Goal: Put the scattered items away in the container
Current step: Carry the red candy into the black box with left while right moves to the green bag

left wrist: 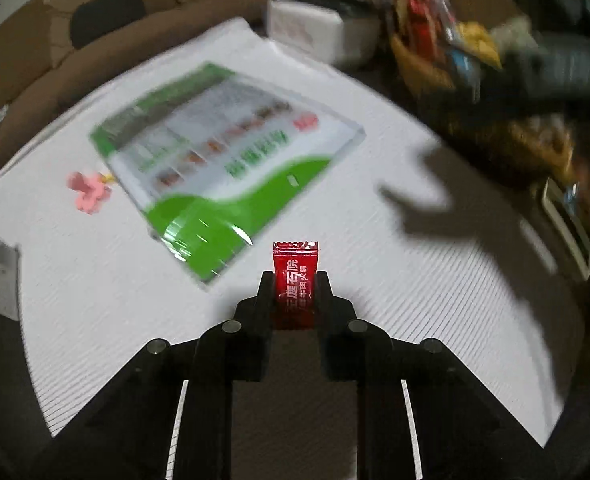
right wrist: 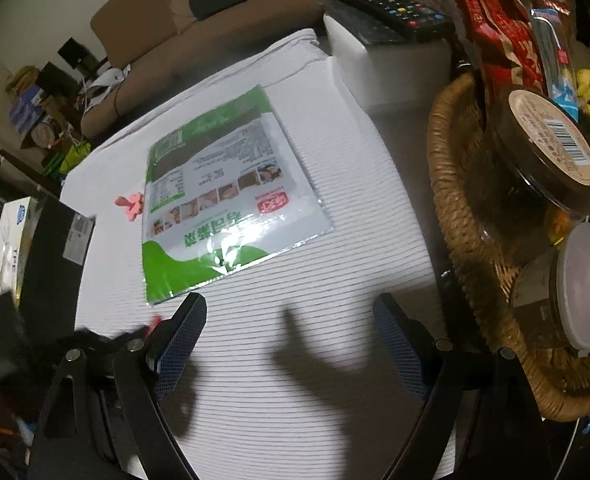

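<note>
My left gripper [left wrist: 294, 280] is shut on a small red sachet [left wrist: 295, 276] and holds it upright above the white ribbed mat [left wrist: 95, 300]. A large green and white food packet [left wrist: 223, 160] lies flat on the mat ahead; it also shows in the right wrist view [right wrist: 223, 196]. A small pink clip [left wrist: 89, 192] lies left of the packet, also seen from the right [right wrist: 131, 205]. My right gripper [right wrist: 291, 328] is open and empty above the mat's near part. The wicker basket [right wrist: 451, 216] stands at the right, holding jars and snack packs.
A white box [right wrist: 391, 68] with a remote control [right wrist: 391, 4] on it stands beyond the mat. A brown sofa [right wrist: 215, 28] is behind. A black box [right wrist: 51, 264] and a tissue pack [right wrist: 9, 240] stand at the mat's left edge.
</note>
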`<state>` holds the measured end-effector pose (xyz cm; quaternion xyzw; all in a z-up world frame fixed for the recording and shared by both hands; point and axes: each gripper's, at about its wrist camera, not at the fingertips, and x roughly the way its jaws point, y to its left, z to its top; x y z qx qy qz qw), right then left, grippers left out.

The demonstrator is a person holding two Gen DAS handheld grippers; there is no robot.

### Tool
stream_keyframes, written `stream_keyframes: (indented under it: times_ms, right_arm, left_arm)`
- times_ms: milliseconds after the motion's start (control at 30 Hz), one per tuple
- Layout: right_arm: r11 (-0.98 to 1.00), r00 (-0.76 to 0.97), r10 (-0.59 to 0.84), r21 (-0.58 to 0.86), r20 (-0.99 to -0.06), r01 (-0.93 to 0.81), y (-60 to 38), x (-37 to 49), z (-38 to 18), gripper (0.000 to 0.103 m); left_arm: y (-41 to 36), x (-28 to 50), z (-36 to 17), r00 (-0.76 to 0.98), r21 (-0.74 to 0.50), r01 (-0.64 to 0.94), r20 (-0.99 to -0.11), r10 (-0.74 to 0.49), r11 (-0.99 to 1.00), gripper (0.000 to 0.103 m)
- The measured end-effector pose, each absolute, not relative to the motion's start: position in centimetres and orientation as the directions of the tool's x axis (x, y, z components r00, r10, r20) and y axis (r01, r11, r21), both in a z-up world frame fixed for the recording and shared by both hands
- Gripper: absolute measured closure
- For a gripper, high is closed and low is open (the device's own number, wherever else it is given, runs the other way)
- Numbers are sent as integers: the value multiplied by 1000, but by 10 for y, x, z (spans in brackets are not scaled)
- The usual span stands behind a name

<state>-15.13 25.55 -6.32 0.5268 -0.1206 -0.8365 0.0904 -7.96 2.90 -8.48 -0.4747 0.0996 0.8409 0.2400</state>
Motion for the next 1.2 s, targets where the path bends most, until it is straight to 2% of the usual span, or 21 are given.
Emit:
stream_keyframes:
  times_ms: [167, 267, 333, 400, 500, 567, 633, 733, 800, 1033, 1100, 1200]
  right_arm:
    - [-958, -419, -273, 283, -866, 40, 244, -154, -70, 15]
    - [-964, -427, -264, 223, -865, 144, 219, -155, -72, 15]
    - [-958, -427, -272, 203, -862, 203, 203, -155, -75, 13]
    - [-935, -398, -346, 277, -850, 220, 191, -158, -82, 8]
    - [-872, -321, -489, 456, -811, 176, 178, -161, -101, 8]
    - [-841, -297, -540, 514, -787, 166, 167, -161, -109, 8]
    - [-879, -336, -474, 421, -814, 221, 154, -162, -105, 8]
    - [-924, -467, -296, 125, -833, 361, 141, -171, -93, 8]
    - [-931, -510, -247, 54, -824, 362, 155, -190, -93, 6]
    - [-965, -464, -263, 240, -846, 108, 231, -274, -131, 3]
    - [-956, -473, -294, 265, -831, 128, 233, -277, -132, 0]
    - [-901, -415, -434, 388, -799, 195, 226, -275, -132, 1]
  left_arm:
    - [-14, -80, -29, -552, -110, -377, -770, 319, -920, 86]
    - [-43, -73, 0, -644, -68, -292, -723, 249, -954, 86]
    - [-67, -70, 15, -679, -99, -232, -696, 234, -968, 86]
    - [-94, -67, 28, -704, -155, -170, -672, 230, -973, 86]
    - [-127, -65, 37, -717, -243, -102, -654, 241, -965, 86]
    - [-139, -63, 39, -723, -266, -77, -649, 238, -961, 86]
    - [-146, -60, 42, -729, -250, -56, -651, 211, -967, 86]
    - [-152, -56, 45, -726, -208, -36, -667, 168, -978, 86]
    - [-154, -55, 46, -725, -212, -40, -666, 174, -976, 86]
    - [-169, -59, 39, -709, -259, -10, -680, 189, -966, 86]
    - [-167, -61, 35, -701, -193, 24, -703, 121, -981, 86]
    - [-159, -63, 31, -688, -96, 28, -724, 51, -995, 86]
